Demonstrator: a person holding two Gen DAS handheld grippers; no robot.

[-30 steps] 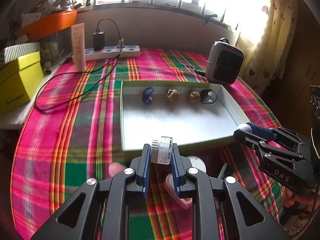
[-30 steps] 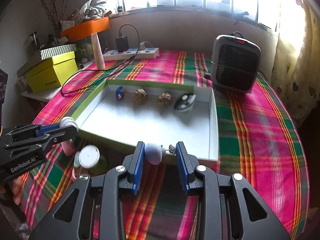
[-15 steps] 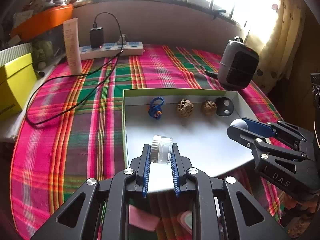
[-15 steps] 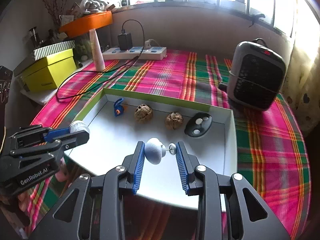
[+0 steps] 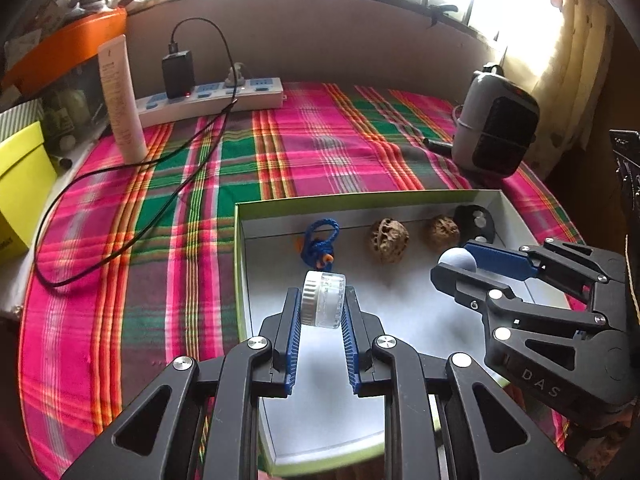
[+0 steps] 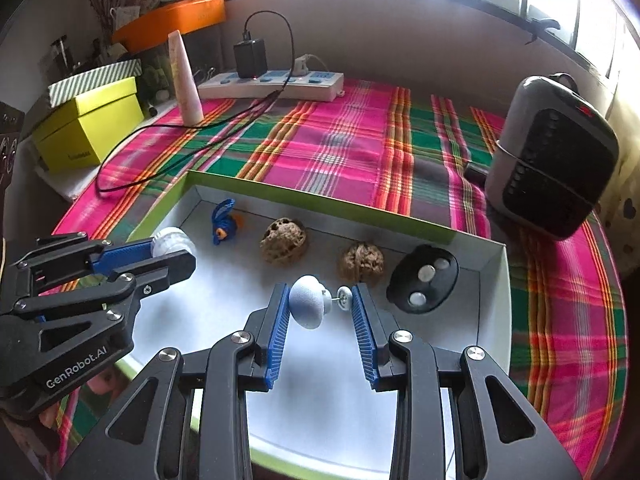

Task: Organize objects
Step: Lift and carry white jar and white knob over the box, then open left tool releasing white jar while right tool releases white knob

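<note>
My left gripper [image 5: 321, 307] is shut on a small clear jar with a ribbed white lid [image 5: 323, 299], held above the white tray's [image 5: 239, 264] left part. It also shows in the right wrist view [image 6: 172, 248]. My right gripper [image 6: 320, 308] is shut on a pale blue knob with a metal pin [image 6: 310, 306], held above the tray's [image 6: 496, 304] middle. In the tray's far row lie a blue cord loop [image 6: 223, 222], two walnuts [image 6: 283, 240] [image 6: 362, 261] and a black oval remote [image 6: 423, 278].
A grey heater [image 6: 554, 156] stands right of the tray. A power strip with charger and cable [image 6: 276, 80], a pink tube [image 6: 185, 80] and a yellow box [image 6: 90, 124] are at the back left. Plaid cloth [image 6: 340, 148] covers the table.
Both grippers have moved forward from the tray's near edge to above its inside, each still holding its object. The tray's far row is now closer.
</note>
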